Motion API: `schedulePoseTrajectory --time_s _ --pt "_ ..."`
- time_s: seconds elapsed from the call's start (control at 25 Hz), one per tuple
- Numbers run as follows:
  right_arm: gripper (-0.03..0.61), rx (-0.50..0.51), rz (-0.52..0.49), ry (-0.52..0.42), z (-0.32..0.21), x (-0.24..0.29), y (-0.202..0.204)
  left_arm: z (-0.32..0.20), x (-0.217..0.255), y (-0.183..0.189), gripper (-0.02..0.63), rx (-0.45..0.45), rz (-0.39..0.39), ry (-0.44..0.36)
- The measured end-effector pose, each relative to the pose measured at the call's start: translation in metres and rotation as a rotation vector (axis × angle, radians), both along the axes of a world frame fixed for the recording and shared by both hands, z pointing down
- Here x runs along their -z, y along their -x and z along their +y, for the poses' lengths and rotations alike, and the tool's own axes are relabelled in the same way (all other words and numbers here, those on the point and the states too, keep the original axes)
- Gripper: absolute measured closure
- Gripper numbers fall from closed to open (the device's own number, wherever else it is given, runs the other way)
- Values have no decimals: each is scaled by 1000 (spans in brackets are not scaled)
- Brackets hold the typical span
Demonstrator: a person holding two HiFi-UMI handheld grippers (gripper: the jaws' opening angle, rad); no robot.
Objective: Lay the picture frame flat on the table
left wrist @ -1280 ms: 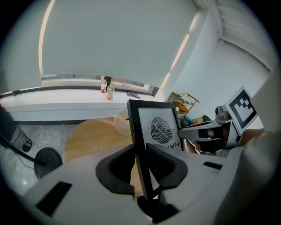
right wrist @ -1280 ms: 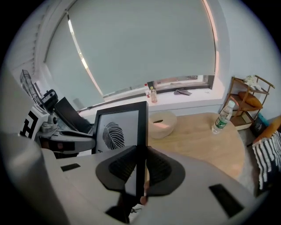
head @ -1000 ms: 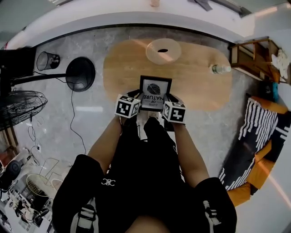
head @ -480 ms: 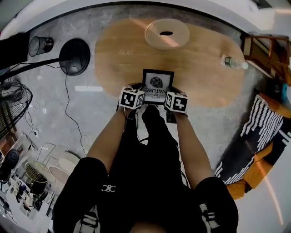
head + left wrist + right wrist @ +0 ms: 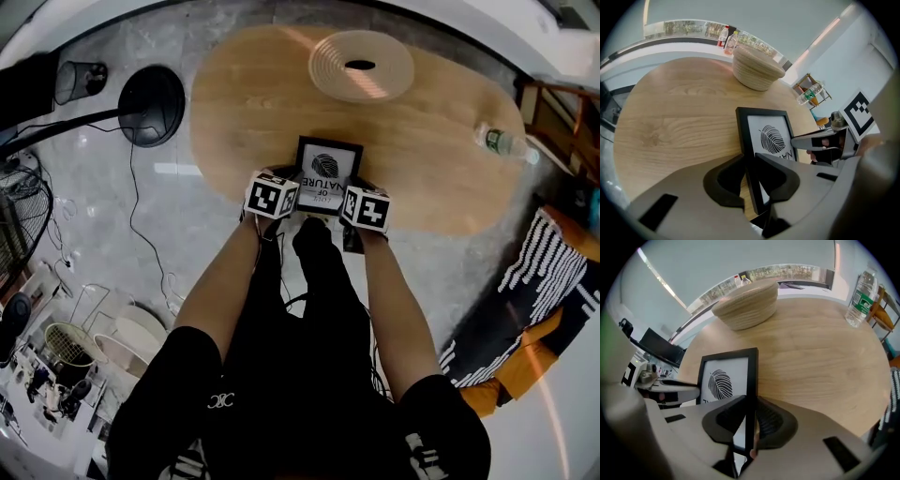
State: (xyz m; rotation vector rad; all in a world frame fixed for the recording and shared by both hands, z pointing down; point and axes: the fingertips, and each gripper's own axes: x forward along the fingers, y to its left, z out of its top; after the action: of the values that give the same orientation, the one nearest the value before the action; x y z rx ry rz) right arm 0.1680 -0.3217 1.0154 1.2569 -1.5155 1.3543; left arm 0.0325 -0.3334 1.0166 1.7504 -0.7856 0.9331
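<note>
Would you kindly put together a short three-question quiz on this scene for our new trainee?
1. True or false: the picture frame lies flat on the table.
2. What does the right hand-held gripper clamp? A) the frame's side edge B) a cup C) nothing
3. Fill in: the frame's print shows a ___.
Key: 1 false, it is held raised; 2 A; 3 leaf.
</note>
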Motion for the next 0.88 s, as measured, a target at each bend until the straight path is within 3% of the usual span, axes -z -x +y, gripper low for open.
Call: schedulePoseTrajectory --time_s 0.24,0.4,0.48,0.6,0.88 --pt "488 -42 -10 31 2 -15 4 1 -16 4 529 16 2 44" --pt "456 -74 -109 26 -1 -14 3 -4 -9 10 523 54 -17 48" --pt "391 -65 -109 -29 -8 2 -4 -11 5 18 506 70 -34 -15" --pt "391 -65 -107 -137 -25 55 -11 -27 56 32 474 68 -44 -147" --pt "431 -63 -138 -528 -67 274 11 -64 267 57 514 160 -8 -480"
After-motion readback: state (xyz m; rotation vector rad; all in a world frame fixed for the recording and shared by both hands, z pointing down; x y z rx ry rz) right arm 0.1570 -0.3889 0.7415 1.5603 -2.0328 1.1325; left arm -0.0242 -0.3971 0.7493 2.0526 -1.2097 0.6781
